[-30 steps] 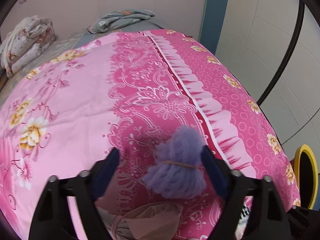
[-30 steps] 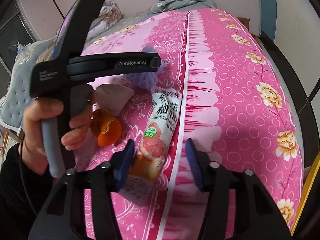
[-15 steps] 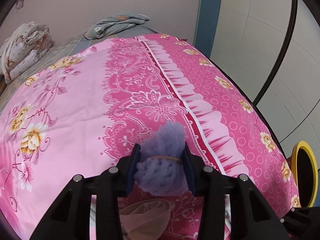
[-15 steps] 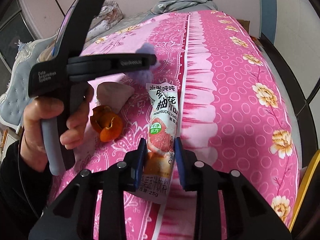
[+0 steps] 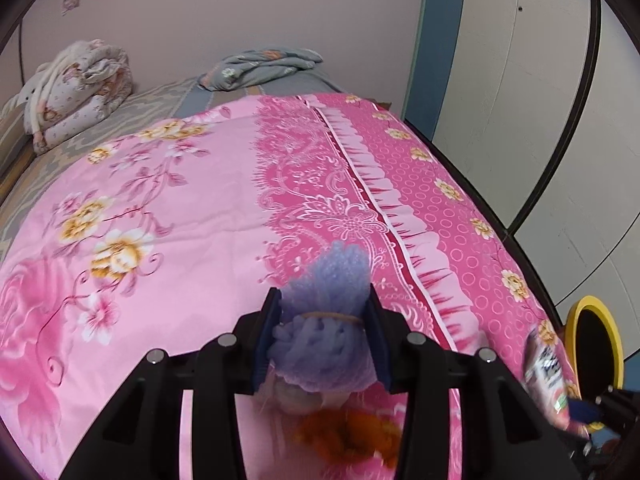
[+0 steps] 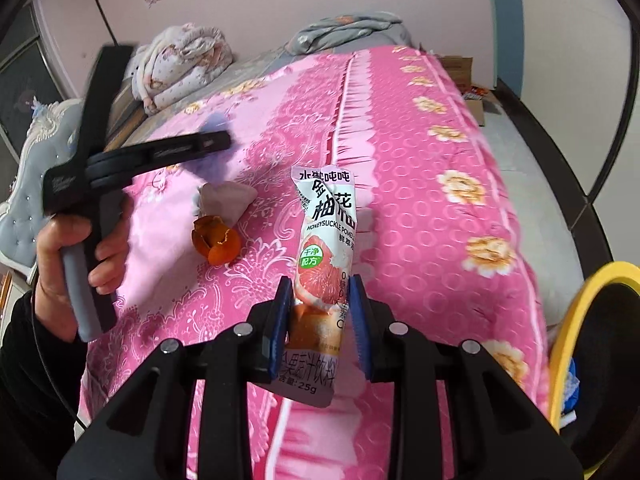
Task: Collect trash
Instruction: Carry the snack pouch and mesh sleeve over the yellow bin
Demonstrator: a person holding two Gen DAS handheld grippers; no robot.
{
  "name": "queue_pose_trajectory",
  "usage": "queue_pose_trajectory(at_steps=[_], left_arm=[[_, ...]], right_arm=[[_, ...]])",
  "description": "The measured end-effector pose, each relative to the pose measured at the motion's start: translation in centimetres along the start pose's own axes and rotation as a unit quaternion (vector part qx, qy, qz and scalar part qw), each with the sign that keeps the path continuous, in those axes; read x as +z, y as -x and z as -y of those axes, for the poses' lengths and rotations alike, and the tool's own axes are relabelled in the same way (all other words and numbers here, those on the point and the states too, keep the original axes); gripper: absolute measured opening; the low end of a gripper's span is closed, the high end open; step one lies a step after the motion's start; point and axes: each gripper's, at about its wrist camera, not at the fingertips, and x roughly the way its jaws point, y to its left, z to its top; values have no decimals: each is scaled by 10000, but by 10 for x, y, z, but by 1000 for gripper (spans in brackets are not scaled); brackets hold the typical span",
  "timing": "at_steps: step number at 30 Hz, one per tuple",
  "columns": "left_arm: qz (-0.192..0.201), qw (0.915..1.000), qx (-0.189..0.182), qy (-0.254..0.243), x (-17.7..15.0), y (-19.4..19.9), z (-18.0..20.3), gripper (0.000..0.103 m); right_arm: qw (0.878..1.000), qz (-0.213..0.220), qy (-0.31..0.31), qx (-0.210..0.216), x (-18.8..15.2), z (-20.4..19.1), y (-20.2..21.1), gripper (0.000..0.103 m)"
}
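A: Left view: our left gripper point(image 5: 322, 330) clamps the purple foam net point(image 5: 326, 328), lifted above the bedspread point(image 5: 160, 200) for carrying.

B: Right view: our right gripper point(image 6: 320, 322) pinches the drink sachet point(image 6: 324, 248) above the bedspread, with the yellow-rimmed bin point(image 6: 580, 304) just beside the bedspread's edge. The orange peel point(image 6: 216, 242) lies waiting.

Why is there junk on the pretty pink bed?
It doesn't belong there: an orange peel and a crumpled tissue lie on the bedspread. The grippers hold more trash: a purple foam net and a drink packet.

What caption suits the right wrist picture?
Right gripper clamps a pomelo drink sachet above the pink bedspread.
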Motion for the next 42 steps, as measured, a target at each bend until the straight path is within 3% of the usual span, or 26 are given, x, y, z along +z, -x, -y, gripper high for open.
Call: queue_pose_trajectory(at_steps=[8, 14, 27, 42], left_arm=[[215, 9993, 189, 228, -24, 57, -17, 39], [343, 9984, 85, 442, -43, 93, -12, 39], [705, 9974, -125, 54, -52, 142, 81, 39], [1093, 9909, -586, -513, -28, 172, 172, 39]], right_arm=[[9989, 385, -231, -163, -16, 23, 47, 27], [9962, 748, -334, -295, -26, 39, 85, 28], [9879, 1261, -706, -564, -36, 80, 147, 28], [9659, 2019, -1211, -1077, -32, 145, 225, 28]])
